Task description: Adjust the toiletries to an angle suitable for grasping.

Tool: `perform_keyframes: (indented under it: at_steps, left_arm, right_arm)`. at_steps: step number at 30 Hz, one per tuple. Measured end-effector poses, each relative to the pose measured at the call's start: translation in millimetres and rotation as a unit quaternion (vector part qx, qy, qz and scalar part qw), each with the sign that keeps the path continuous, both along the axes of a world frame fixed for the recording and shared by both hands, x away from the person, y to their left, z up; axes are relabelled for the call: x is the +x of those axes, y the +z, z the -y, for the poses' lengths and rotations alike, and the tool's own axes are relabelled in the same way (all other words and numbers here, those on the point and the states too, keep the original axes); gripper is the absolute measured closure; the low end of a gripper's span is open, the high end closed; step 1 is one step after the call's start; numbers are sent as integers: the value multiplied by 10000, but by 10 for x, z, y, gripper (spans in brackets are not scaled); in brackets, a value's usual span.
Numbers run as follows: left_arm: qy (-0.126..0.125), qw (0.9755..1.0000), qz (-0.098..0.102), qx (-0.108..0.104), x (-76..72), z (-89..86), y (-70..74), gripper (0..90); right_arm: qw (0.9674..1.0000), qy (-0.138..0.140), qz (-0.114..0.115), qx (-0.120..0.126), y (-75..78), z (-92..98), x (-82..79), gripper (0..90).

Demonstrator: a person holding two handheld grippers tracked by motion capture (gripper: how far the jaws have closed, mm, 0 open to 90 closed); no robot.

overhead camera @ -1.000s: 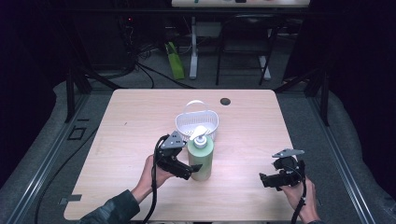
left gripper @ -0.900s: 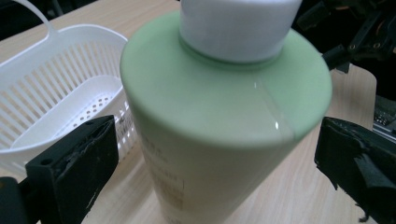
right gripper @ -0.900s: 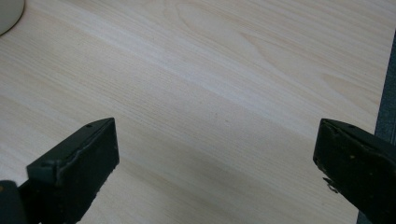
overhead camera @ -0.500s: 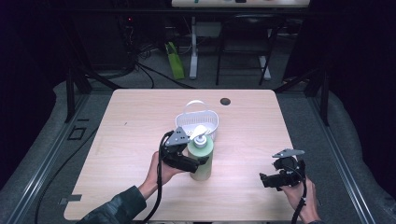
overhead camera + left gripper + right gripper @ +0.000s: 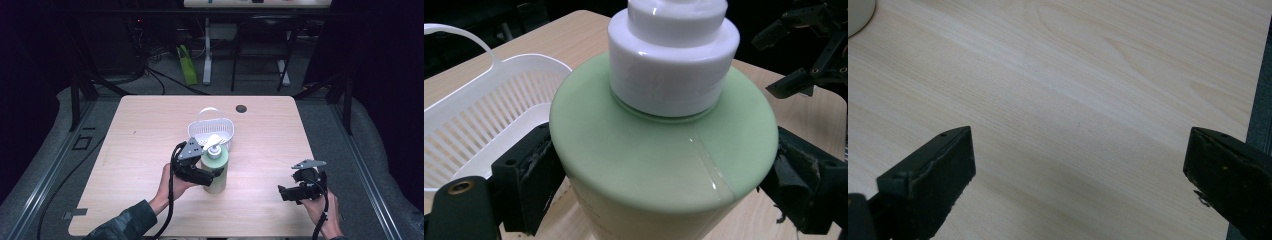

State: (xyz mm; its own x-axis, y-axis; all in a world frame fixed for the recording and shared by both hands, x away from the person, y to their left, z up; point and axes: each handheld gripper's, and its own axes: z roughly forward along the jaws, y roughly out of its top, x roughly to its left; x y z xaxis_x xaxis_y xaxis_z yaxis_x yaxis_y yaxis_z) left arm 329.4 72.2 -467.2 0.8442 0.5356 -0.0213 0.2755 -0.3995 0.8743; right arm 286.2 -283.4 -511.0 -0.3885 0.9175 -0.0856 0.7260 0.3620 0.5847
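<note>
A pale green pump bottle (image 5: 216, 172) with a white pump head stands upright on the wooden table (image 5: 150, 140), just in front of a white slotted basket (image 5: 210, 127). My left gripper (image 5: 212, 174) reaches in from the bottle's left. Its jaws have just been closing, and in the left gripper view the pads press on both sides of the bottle (image 5: 664, 160) below its shoulder. My right gripper (image 5: 284, 194) sits low over bare wood at the front right. In its own view the right gripper (image 5: 1078, 170) is open, with nothing between the jaws.
The basket (image 5: 484, 100) with its hoop handle stands close behind the bottle. A small black round hole (image 5: 241, 108) lies near the table's far edge. The right gripper (image 5: 814, 50) appears beyond the bottle. Dark floor, cables and table legs surround the table.
The left gripper's jaws have drawn in around the green bottle and now hold its sides. The bottle still stands in the same spot. The right hand has not moved.
</note>
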Motion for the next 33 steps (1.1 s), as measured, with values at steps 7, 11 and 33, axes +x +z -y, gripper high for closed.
perform_keyframes:
  at_steps: [7,11,33]
  left_arm:
    - [159,9999,-1,25,16,-44,6,119]
    - [235,9997,-20,6,33,-74,4,119]
    - [195,9996,-134,-169,15,-114,89,11]
  right_arm:
    - [10000,3,6,-5,5,-6,-7,0]
    - [10000,14,-1,-17,4,-5,-5,0]
    - [10000,44,-19,-26,-6,-5,3,0]
